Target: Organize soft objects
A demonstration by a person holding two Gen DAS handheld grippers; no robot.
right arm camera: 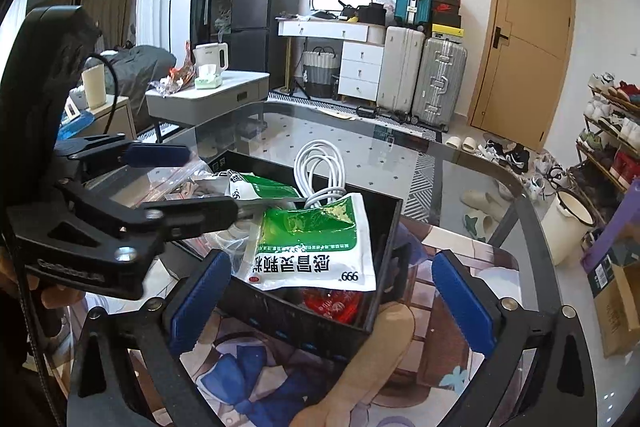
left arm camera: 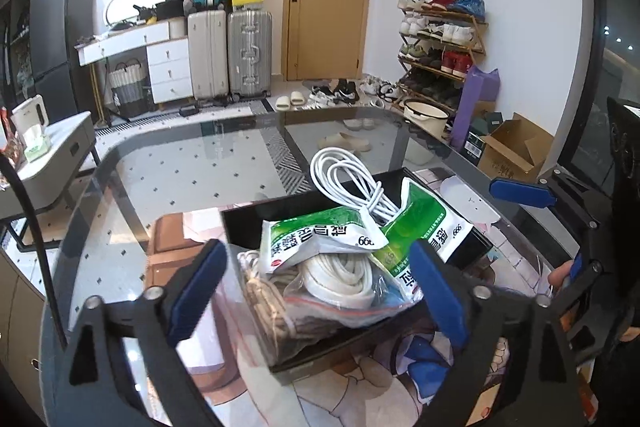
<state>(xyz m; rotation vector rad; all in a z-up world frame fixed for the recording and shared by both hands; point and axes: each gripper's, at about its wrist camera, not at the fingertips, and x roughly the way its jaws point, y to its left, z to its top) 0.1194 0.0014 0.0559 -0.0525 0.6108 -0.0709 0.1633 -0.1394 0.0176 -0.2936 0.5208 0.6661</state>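
Both grippers point down at a slant toward the black box [left arm camera: 472,247] on the glass table [left arm camera: 168,179]. The left gripper [left arm camera: 316,291] has its jaws spread wide, nothing between the pads. The right gripper [right arm camera: 332,303] is also spread wide and holds nothing. The green-white packets [right arm camera: 316,251], white cable [left arm camera: 348,179] and clear bag [left arm camera: 320,303] lie inside the box.

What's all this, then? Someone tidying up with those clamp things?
Pretty much. A person holds a hand-held gripper in each hand over a black box on a glass table. The box already holds two green-and-white packets, a coiled white cable and clear bags of rope. The left hand-held gripper and the right hand-held gripper both stand open, gripping nothing, so the items seem to be in place.
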